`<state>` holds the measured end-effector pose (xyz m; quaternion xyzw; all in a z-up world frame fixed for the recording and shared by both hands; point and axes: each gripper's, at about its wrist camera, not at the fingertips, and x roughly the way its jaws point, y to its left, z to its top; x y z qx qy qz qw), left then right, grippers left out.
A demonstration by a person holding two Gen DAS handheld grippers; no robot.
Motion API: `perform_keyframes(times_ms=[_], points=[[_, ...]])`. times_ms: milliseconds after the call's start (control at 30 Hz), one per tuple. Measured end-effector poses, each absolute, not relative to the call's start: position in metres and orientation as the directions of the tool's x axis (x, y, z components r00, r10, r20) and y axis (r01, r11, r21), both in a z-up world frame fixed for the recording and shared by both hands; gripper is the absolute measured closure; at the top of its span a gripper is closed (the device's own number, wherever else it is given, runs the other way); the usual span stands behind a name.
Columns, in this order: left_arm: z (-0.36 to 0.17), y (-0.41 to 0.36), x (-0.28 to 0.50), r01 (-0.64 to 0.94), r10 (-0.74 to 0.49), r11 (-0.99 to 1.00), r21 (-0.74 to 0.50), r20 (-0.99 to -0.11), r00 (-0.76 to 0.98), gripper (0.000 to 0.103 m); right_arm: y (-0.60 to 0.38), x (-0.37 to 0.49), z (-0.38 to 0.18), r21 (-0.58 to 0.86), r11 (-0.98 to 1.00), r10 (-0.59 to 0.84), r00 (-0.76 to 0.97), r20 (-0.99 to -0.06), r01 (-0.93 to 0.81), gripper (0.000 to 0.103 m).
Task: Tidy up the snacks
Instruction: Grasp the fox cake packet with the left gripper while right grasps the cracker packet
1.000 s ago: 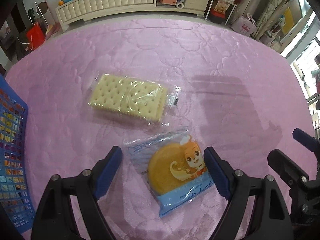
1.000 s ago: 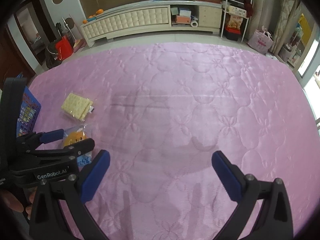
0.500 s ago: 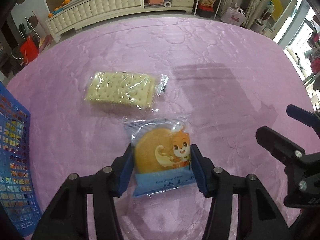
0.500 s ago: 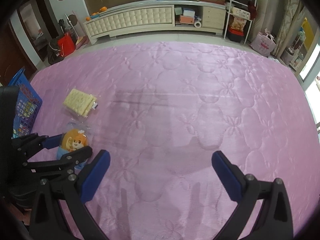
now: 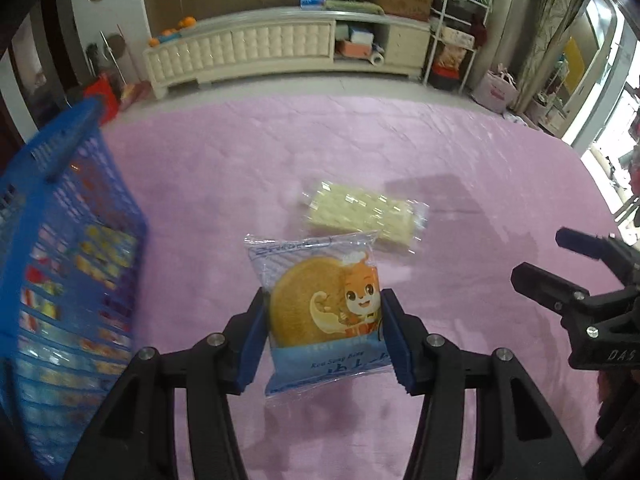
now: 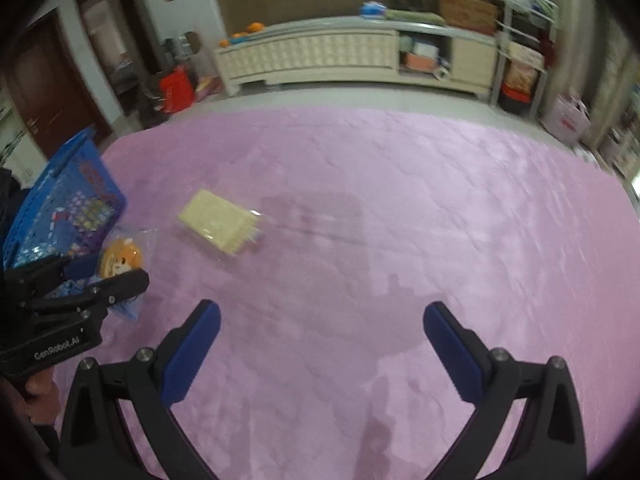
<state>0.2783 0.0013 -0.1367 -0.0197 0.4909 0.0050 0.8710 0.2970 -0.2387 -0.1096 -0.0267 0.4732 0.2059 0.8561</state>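
While your left gripper (image 5: 324,336) clamps its blue pads on either side of the round cake packet (image 5: 322,312), that packet sits upright between them, cartoon mascot facing you, its clear top edge poking up past the fingers and its blue bottom edge hanging below. Those jaws have just been closing, and now the packet is pinched between them. From the right wrist view you can see the same packet (image 6: 120,258) held in that gripper (image 6: 102,276), right next to the blue basket (image 6: 68,192).

Just beyond the cake packet lies the wrapped cracker packet (image 5: 362,216), flat on the pink quilted cover (image 5: 360,140), pale squares showing through clear plastic. It looks close behind the held packet, though whether the wrappers touch is hard to say.

On your left, the blue basket (image 5: 80,216) stands with its slatted wall toward you, colourful snack wrappers showing blurred through the gaps.

Your right gripper (image 6: 322,332) has its jaws wide apart, nothing between the blue pads, only bare pink cover under them. From the left wrist view it shows at the right edge (image 5: 560,260), well clear of both packets.
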Motion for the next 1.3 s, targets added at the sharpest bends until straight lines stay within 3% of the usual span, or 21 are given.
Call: perform_keyframes(times_ms=[167,400,533,800,1000,1300], points=[[-0.134,0.018,0.275,-0.058,0.03,0.998,-0.002,-0.84,0.542,0.052,-0.197,0.308,-0.108,0.141,0.83,0.404,0.408,-0.818,-0.539,0.0],[-0.136,0.022,0.273,-0.05,0.042,0.999,0.017,-0.826,0.562,0.052,-0.154,0.321,-0.114,0.015,0.73,0.392,0.401,-0.828,-0.683,0.002],[-0.142,0.029,0.279,-0.067,0.019,0.998,-0.021,-0.837,0.546,0.052,-0.139,0.327,-0.124,-0.019,0.686,0.38,0.38,-0.843,-0.727,0.016],[-0.144,0.024,0.289,-0.047,0.051,0.998,0.03,-0.828,0.558,0.052,-0.116,0.343,-0.144,-0.057,0.565,0.396,0.331,-0.857,-0.823,0.025],[-0.148,0.023,0.293,-0.049,0.054,0.998,0.032,-0.831,0.554,0.052,-0.112,0.357,-0.151,-0.016,0.514,0.425,0.271,-0.864,-0.858,0.049],[-0.128,0.022,0.273,-0.037,0.032,0.999,0.013,-0.813,0.581,0.052,-0.138,0.329,-0.132,0.005,0.599,0.441,0.325,-0.837,-0.801,0.052]])
